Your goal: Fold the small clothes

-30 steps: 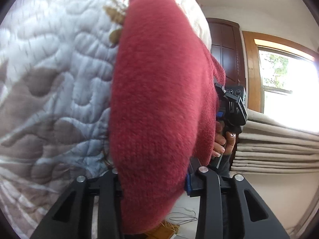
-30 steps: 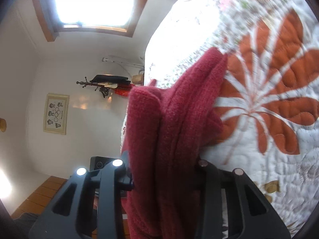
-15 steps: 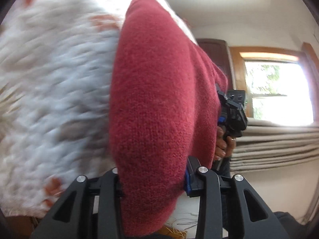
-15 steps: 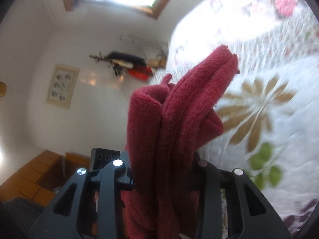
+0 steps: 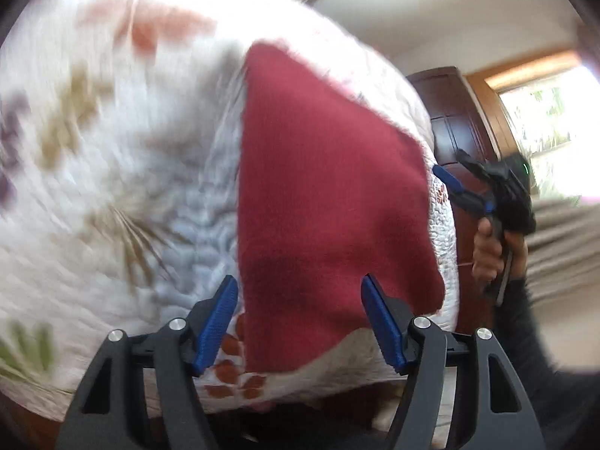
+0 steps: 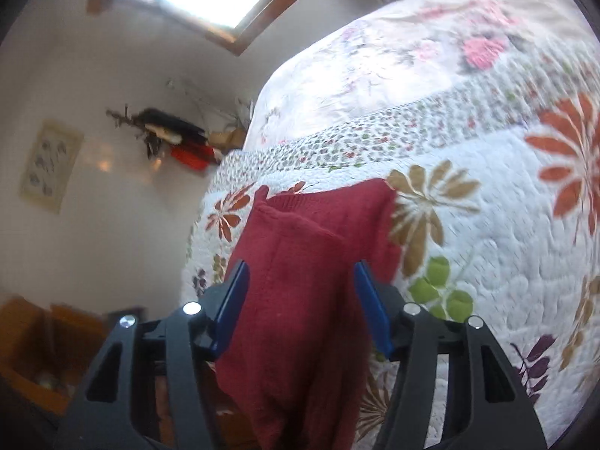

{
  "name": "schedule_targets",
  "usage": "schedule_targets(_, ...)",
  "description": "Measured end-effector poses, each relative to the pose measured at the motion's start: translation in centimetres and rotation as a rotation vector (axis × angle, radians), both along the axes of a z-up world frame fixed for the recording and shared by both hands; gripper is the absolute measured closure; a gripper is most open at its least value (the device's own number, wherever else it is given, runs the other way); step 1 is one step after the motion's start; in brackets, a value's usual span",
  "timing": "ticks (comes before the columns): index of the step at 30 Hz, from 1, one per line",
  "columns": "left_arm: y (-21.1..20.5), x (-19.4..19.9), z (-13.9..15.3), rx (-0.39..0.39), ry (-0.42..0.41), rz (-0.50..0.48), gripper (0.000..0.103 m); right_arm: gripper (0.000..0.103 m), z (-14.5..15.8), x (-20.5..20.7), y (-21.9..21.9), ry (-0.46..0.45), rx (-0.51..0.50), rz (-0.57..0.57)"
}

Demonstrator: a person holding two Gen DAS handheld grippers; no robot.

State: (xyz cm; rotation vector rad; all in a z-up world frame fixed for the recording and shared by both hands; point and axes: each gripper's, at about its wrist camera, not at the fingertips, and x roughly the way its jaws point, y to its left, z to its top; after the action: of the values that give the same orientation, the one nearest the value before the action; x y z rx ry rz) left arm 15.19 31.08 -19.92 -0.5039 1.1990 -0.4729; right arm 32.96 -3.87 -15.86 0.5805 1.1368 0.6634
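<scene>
A dark red knitted garment (image 5: 330,202) lies folded on the flowered quilt (image 5: 112,157) of the bed, its near edge hanging over the bed's side and cut off at the bottom of the right wrist view, where layered folds hide how many thicknesses there are. The left gripper (image 5: 300,322) has its jaws released and spread, one blue pad to each side of the garment's near part without pinching it, and much of the quilt here is smeared by blur. The right gripper (image 6: 300,307) likewise stands with jaws parted astride the cloth (image 6: 307,281); in the left view it shows small at the far right (image 5: 483,195), held by a hand (image 5: 491,251) whose dark sleeve runs out of frame.
</scene>
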Motion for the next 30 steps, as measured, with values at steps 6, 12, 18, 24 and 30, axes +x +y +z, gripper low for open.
schedule_targets(6,-4.1,-0.5,3.8,-0.080,-0.142,-0.107,0.032,0.095,-3.3,0.9,2.1,0.016,-0.095,0.036)
schedule_targets(12,-8.1,-0.6,2.2,-0.090,-0.118,-0.212,0.031,0.097,-2.0,1.1,-0.7,-0.077,-0.126,-0.046)
schedule_targets(18,-9.4,-0.6,1.5,-0.087,-0.071,-0.230,0.031,0.088,-7.1,1.1,-1.5,0.032,-0.176,-0.092)
schedule_targets(24,-6.4,-0.4,3.9,-0.155,-0.127,-0.163,0.016,0.083,-1.0,-5.1,0.2,-0.070,-0.108,0.015)
schedule_targets(30,-5.4,2.6,0.9,-0.287,-0.024,-0.079,0.015,0.103,-4.7,-9.2,3.7,-0.024,-0.235,0.144)
